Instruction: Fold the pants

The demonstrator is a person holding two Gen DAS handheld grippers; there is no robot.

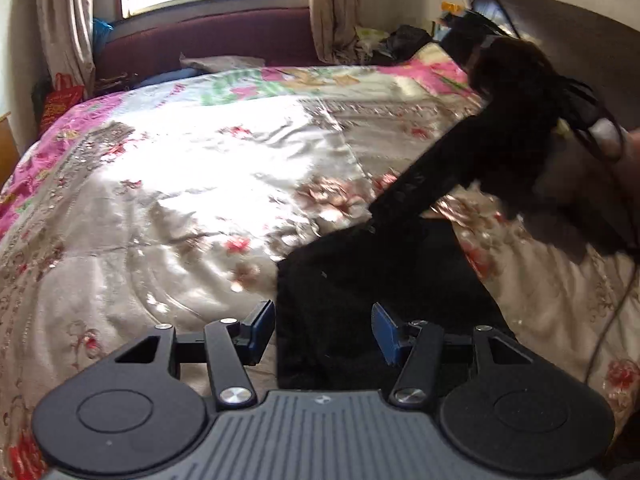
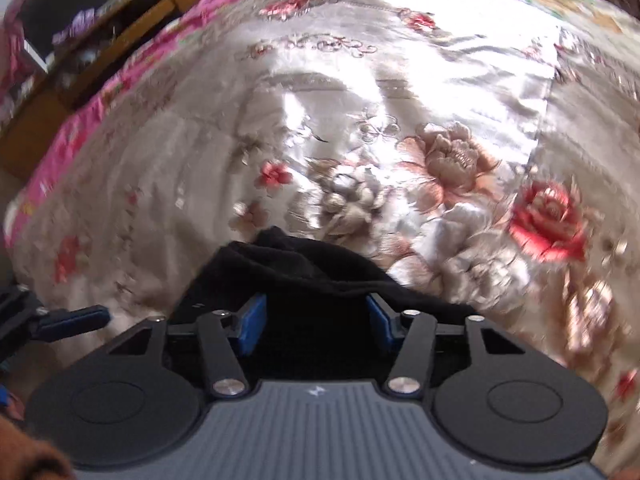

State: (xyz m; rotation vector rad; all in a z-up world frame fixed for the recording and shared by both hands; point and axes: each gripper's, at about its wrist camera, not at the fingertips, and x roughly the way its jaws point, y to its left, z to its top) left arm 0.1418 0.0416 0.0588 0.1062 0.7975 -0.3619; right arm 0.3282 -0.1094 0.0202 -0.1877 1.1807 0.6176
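Black pants (image 1: 360, 280) lie in a dark heap on the floral bedspread (image 1: 180, 184). My left gripper (image 1: 323, 332) is open, its blue pads (image 1: 262, 330) standing wide apart either side of the cloth's near left edge. My right gripper (image 1: 404, 196) shows in the left wrist view as a dark blurred shape low over the pants' far end. In the right wrist view the right gripper (image 2: 316, 326) is open with the black pants (image 2: 304, 272) bunched between and under its blue pads (image 2: 254, 322). The left gripper's blue finger (image 2: 76, 320) shows at the far left.
The bed has a dark red headboard (image 1: 208, 40) under a window with curtains. Clutter (image 1: 396, 40) lies by the bed's far right corner. A wooden cabinet (image 2: 100, 40) stands beside the bed. A cable (image 1: 608, 312) hangs at the right.
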